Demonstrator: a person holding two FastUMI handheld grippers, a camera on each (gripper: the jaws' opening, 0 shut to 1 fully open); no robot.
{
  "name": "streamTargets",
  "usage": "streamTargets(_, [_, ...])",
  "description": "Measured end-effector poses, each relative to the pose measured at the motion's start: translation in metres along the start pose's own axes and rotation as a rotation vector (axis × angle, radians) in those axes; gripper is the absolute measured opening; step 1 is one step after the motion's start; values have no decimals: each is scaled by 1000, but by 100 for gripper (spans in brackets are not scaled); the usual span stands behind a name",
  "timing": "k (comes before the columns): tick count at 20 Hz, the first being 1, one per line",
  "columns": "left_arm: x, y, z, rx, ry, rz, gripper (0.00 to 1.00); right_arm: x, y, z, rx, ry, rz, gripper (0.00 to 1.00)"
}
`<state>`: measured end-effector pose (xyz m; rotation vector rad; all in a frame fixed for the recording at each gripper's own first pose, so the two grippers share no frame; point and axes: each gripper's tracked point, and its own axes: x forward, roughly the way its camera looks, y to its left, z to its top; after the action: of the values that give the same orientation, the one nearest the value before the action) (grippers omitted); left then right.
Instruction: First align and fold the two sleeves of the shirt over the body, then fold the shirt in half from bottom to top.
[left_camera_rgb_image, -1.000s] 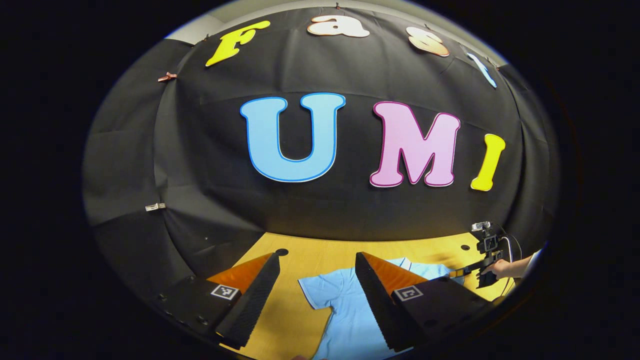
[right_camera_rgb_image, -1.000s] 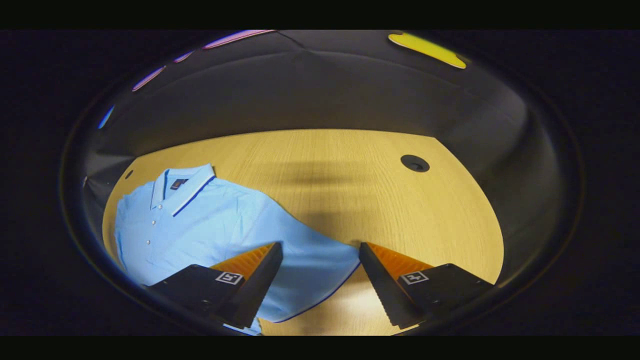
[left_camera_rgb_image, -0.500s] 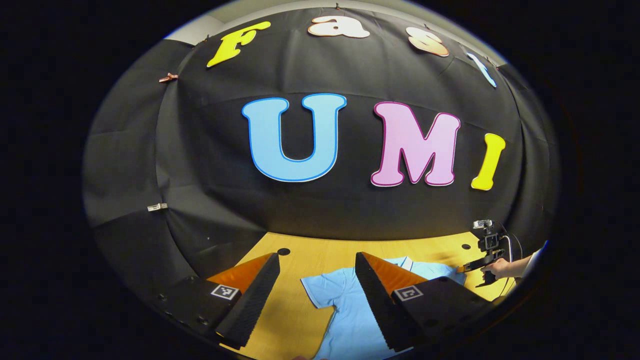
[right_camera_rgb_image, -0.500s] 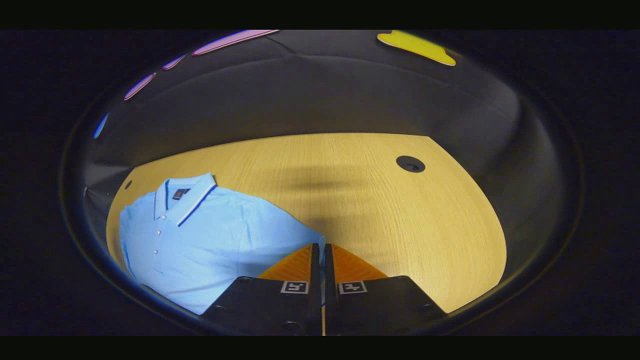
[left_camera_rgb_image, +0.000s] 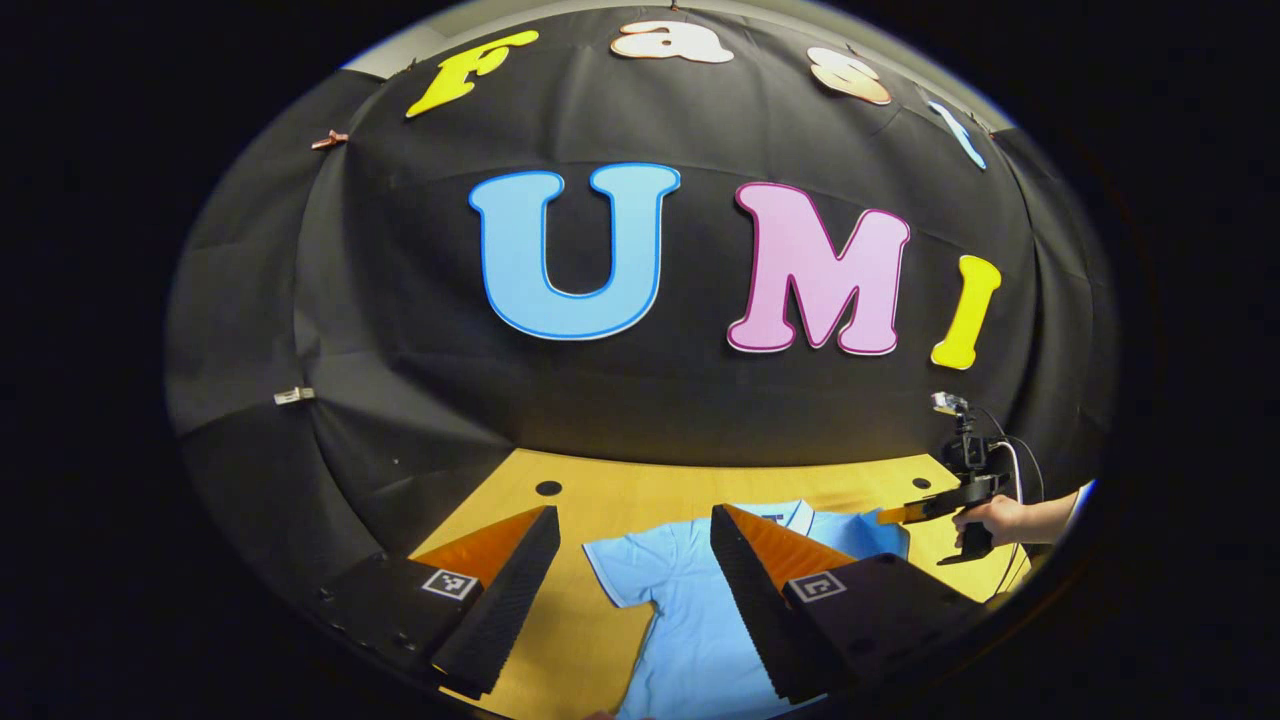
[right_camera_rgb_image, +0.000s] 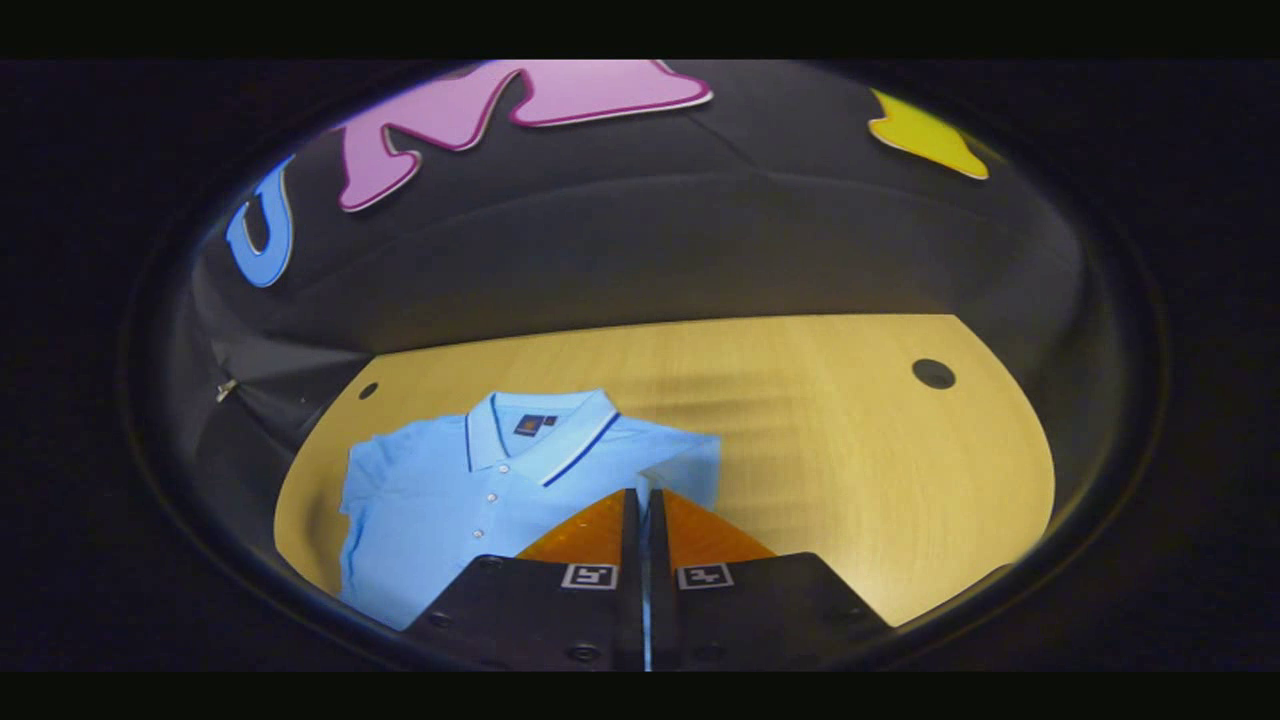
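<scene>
The right sleeve (right_camera_rgb_image: 690, 465) has been pinched by the right gripper (right_camera_rgb_image: 644, 510), now clamped on it, and is being carried inward over the light-blue polo shirt (right_camera_rgb_image: 450, 490) on the wooden table (right_camera_rgb_image: 850, 470). The left gripper (left_camera_rgb_image: 630, 560) is held apart above the left sleeve (left_camera_rgb_image: 625, 570), not yet taken.

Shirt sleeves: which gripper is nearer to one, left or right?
Right. The right gripper is shut on a sleeve of the shirt; the left gripper hangs open above the other sleeve.

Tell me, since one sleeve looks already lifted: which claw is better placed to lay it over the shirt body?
Right. The right claw is shut on the sleeve; the left claw hovers open.
</scene>
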<state>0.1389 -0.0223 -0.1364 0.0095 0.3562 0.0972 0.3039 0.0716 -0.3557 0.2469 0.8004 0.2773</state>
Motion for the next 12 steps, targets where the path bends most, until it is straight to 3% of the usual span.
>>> streamTargets(2, [10,-6,-20,-8,41,-19,97,11,10,-13,-8,33,16,3])
streamTargets(5, [19,-9,-30,-25,66,-22,97,23,11,-29,-38,78,18,7])
streamTargets(8, [22,-13,-30,-36,66,-19,97,39,8,-48,-63,125,6,7])
streamTargets(11, [27,-11,-32,-30,74,-10,97,42,17,-53,-63,134,43,10])
streamTargets(12, [31,-9,-33,-32,79,-7,97,37,23,-54,-68,137,63,23])
